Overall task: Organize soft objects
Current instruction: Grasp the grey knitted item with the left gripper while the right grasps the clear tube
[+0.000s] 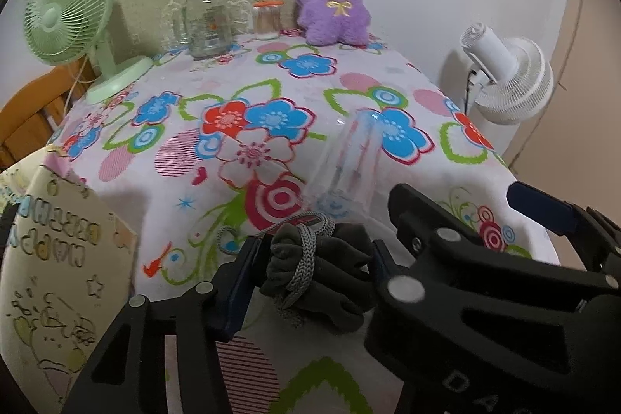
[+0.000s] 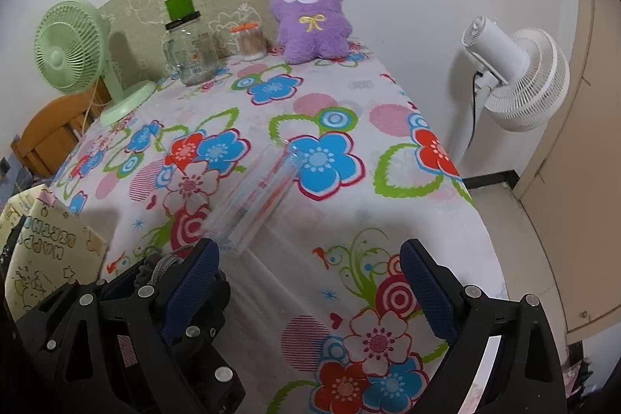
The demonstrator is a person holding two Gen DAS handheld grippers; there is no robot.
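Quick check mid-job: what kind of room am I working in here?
Most likely a home room: a table under a floral tablecloth against the wall, a purple plush toy, a green desk fan and a white standing fan.

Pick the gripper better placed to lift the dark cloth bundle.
Left. The left gripper brackets the dark cloth bundle and its grey cord; the right gripper stands open over bare tablecloth.

A floral tablecloth point(image 2: 349, 204) covers the table. At its far edge stand a mint-green desk fan point(image 2: 73, 61), a clear glass jar with a black lid point(image 2: 190, 53) and a small orange-lidded container point(image 2: 250, 41). A clear glass tumbler point(image 2: 256, 198) lies on its side mid-table. A white floor fan point(image 2: 520, 76) stands beside the table, against the wall. A cream birthday gift bag point(image 1: 58, 258) sits at the left corner.
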